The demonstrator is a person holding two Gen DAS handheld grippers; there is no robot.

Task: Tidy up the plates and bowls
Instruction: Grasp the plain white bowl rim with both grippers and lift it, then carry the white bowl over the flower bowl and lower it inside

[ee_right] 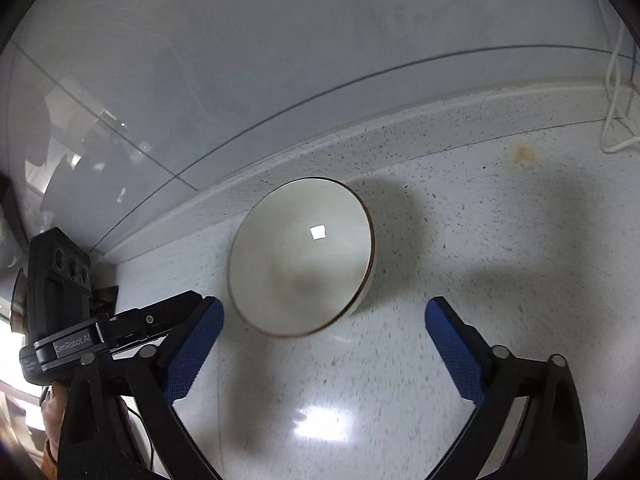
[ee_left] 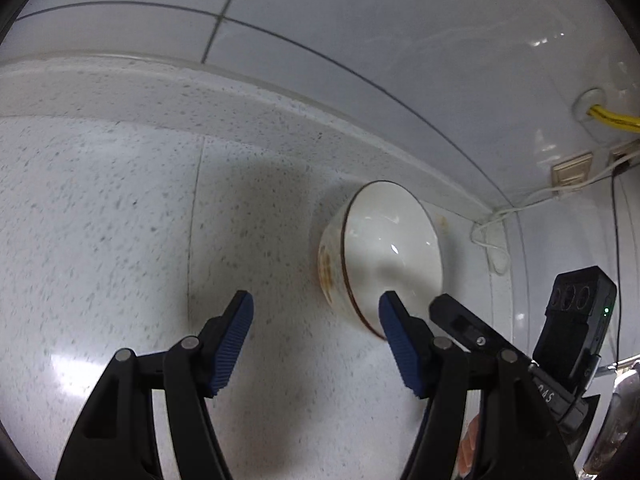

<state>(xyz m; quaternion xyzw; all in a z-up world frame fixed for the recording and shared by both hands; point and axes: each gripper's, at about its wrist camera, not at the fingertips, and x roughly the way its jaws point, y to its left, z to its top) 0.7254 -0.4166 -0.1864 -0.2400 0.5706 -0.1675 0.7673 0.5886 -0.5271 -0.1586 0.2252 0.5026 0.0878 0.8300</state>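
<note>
A white bowl (ee_left: 390,248) with a brown rim and a faint pattern on its outside stands on the speckled white counter (ee_left: 120,240) near the back ledge. It also shows in the right wrist view (ee_right: 300,256), empty inside. My left gripper (ee_left: 316,310) is open and empty, its right fingertip just in front of the bowl's rim. My right gripper (ee_right: 324,316) is open and empty, hovering just in front of the bowl. The other gripper's body shows at the edge of each view.
A white tiled wall (ee_left: 360,40) rises behind a raised counter ledge (ee_left: 240,92). A wall socket (ee_left: 570,172) with white and black cables and a yellow cable (ee_left: 612,118) is at the right corner. A white cable (ee_right: 616,100) hangs there too.
</note>
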